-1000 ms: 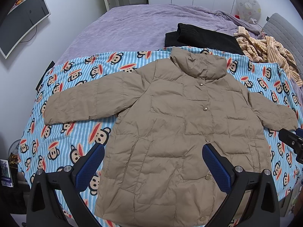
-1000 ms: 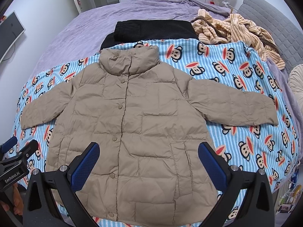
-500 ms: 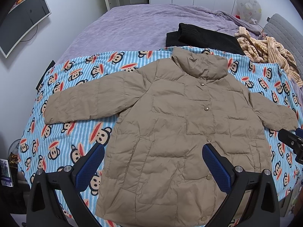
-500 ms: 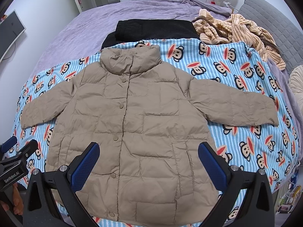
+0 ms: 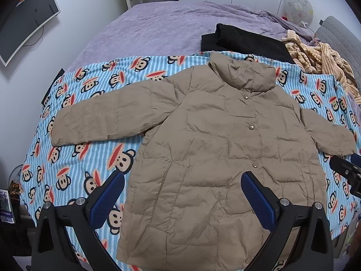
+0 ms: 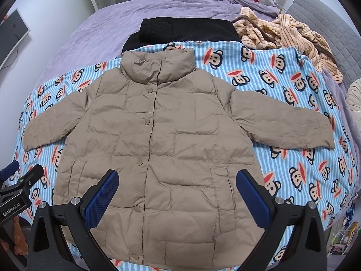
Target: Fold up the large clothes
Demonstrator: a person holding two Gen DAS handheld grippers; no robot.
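Tan puffer jacket [image 5: 225, 146] lies flat, front up, snaps shut, spread across center of both views w/ both sleeves out to the sides and collar toward top of frame. It sits on a blue striped monkey-print blanket [image 5: 90, 158], which covers the near part of a bed w/ purple bedspread [image 5: 158, 27].

Left gripper [image 5: 182, 194] at bottom center of left wrist view, fingers spread wide, blue pads [image 5: 108, 198] apart, nothing held; it hovers over the jacket's lower hem area, no contact visible. Right gripper [image 6: 177, 189] at bottom center of right wrist view, same: fingers wide apart, empty, above the lower front of jacket.

Left gripper also shows at lower left edge of right wrist view; right gripper's tip pokes in at right edge of left wrist view, near the sleeve cuff.

Folded black garment [image 6: 187, 31] at top center, just behind the collar, touching blanket edge. Striped beige garment [image 6: 288, 36] crumpled at upper right. Monitor [image 5: 24, 20] on wall upper left. Grey headboard [image 6: 334, 27] far right.
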